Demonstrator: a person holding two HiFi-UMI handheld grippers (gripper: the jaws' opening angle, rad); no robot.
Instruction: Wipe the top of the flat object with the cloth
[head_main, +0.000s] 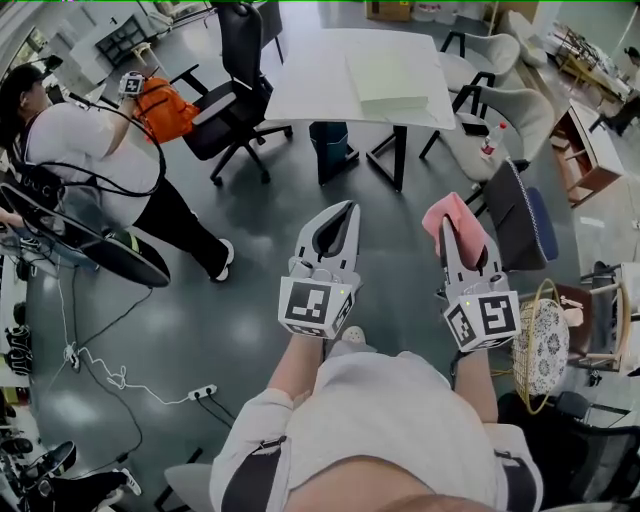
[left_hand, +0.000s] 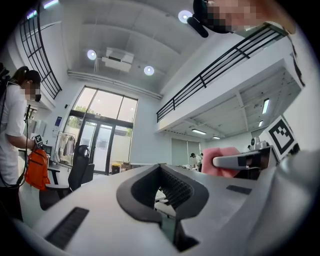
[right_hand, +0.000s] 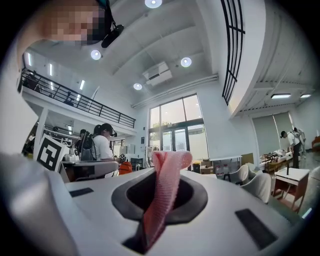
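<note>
Between the clamped right tongs (right_hand: 169, 169), a pink cloth (right_hand: 161, 202), lower end hidden; left tongs (head_main: 345, 210) together, empty.

A pink cloth (head_main: 447, 212) with a fine mesh-like weave is pinched between the closed jaws of the right gripper (head_main: 460, 240), held up in the air well short of the white tabletop (head_main: 310, 70). In the right gripper view the cloth (right_hand: 165, 190) rises as a narrow folded strip from between the jaws, and its top curls over. The flat object (head_main: 388, 82) is a pale, rectangular slab. It lies flat on the tabletop near the right edge, its top bare.
</note>
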